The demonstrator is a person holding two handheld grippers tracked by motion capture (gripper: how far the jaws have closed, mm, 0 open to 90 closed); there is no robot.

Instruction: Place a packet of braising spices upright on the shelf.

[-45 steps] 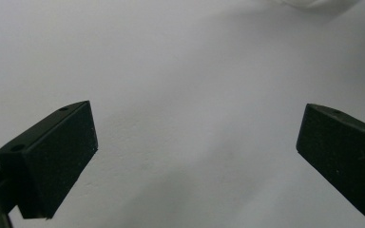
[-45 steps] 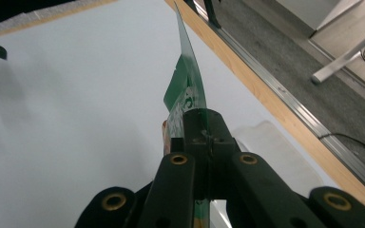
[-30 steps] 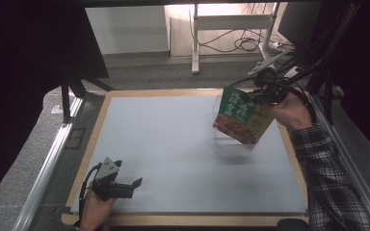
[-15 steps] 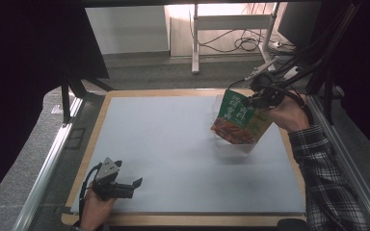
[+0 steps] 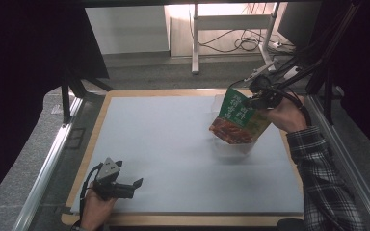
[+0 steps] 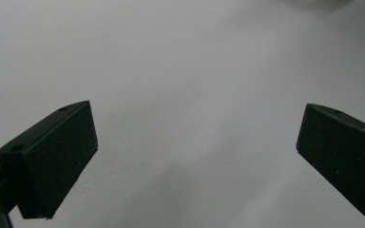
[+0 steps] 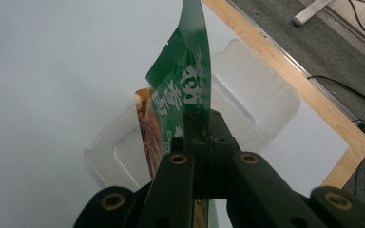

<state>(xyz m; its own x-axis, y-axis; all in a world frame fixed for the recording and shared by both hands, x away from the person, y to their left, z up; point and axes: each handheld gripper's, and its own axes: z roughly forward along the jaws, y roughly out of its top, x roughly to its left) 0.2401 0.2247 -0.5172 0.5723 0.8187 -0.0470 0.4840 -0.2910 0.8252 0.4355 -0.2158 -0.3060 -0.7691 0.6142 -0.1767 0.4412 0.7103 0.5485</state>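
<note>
The right gripper (image 7: 203, 142), jaws pinched on a green food pouch (image 5: 237, 118), hangs it directly above a clear plastic tray (image 7: 247, 111). The left gripper (image 5: 136, 183), far off, rests wide open and empty.

High view: fixed overhead, angled forward and down across whole mat (image 5: 173, 144), floor beyond. Left gripper view: low, close over bare mat (image 6: 180, 71), looking along own jaws. Right gripper view: close, steeply down past pouch (image 7: 185, 90) onto tray (image 7: 261, 109); pouch (image 5: 238, 118) and tray (image 5: 233, 147) shared with high view.
</note>
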